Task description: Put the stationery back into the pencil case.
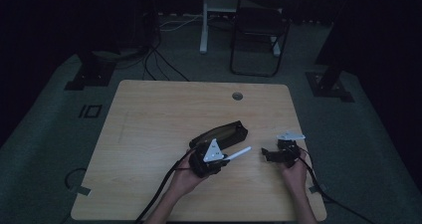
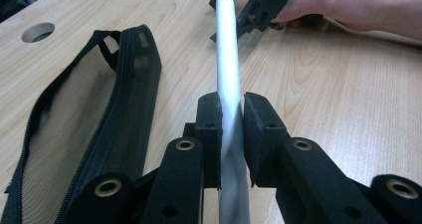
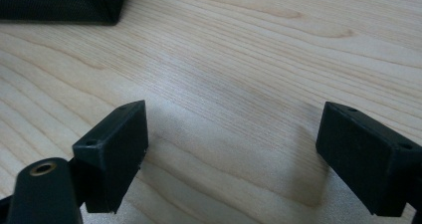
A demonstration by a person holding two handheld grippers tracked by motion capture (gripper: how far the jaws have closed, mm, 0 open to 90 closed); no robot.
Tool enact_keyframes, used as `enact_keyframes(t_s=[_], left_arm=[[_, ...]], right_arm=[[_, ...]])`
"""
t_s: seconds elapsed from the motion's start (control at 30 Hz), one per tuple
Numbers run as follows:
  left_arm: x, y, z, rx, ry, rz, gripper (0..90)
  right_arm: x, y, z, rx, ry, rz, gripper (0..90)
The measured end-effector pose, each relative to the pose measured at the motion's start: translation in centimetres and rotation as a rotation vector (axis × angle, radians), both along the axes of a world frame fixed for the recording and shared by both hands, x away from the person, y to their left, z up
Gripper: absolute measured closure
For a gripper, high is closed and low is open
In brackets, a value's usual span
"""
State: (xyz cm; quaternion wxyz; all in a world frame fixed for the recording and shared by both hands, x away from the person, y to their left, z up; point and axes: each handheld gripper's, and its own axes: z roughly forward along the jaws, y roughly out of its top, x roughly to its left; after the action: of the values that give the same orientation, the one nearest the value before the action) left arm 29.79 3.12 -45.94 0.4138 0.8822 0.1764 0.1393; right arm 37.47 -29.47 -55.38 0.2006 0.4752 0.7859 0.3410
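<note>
My left gripper (image 2: 231, 115) is shut on a white pen-like stick (image 2: 227, 50), which runs forward from between the pads toward the other hand. In the high view the left gripper (image 1: 223, 159) sits near the table's middle front, with the white stick (image 1: 240, 153) pointing right. A black mesh zip pouch (image 2: 89, 114) lies open on the wood just left of it; in the high view the pouch (image 1: 221, 133) is behind the gripper. My right gripper (image 3: 231, 149) stands open over bare wood with nothing between its jaws, and in the high view this right gripper (image 1: 264, 155) faces left.
The wooden table (image 1: 149, 124) has a round cable hole (image 1: 237, 95) near its far edge. Cables trail from both grippers off the front edge. A folding chair (image 1: 259, 30) and stands are on the carpet beyond the table.
</note>
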Motion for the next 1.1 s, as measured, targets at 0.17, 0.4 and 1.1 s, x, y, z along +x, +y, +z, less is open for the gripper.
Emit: enact_keyframes(t_s=[0.17,0.4,1.1], left_arm=[[0.1,0.1,0.2,0.003,-0.007,-0.005,78.6],[0.2,0.2,0.6,0.004,-0.014,-0.002,78.7],[0.9,1.0,2.2,-0.009,-0.04,0.014,78.7]], right_arm=[[0.0,0.0,0.0,0.0,0.0,0.0,13.0],[0.0,0.0,0.0,0.0,0.0,0.0,13.0],[0.0,0.0,0.0,0.0,0.0,0.0,13.0]])
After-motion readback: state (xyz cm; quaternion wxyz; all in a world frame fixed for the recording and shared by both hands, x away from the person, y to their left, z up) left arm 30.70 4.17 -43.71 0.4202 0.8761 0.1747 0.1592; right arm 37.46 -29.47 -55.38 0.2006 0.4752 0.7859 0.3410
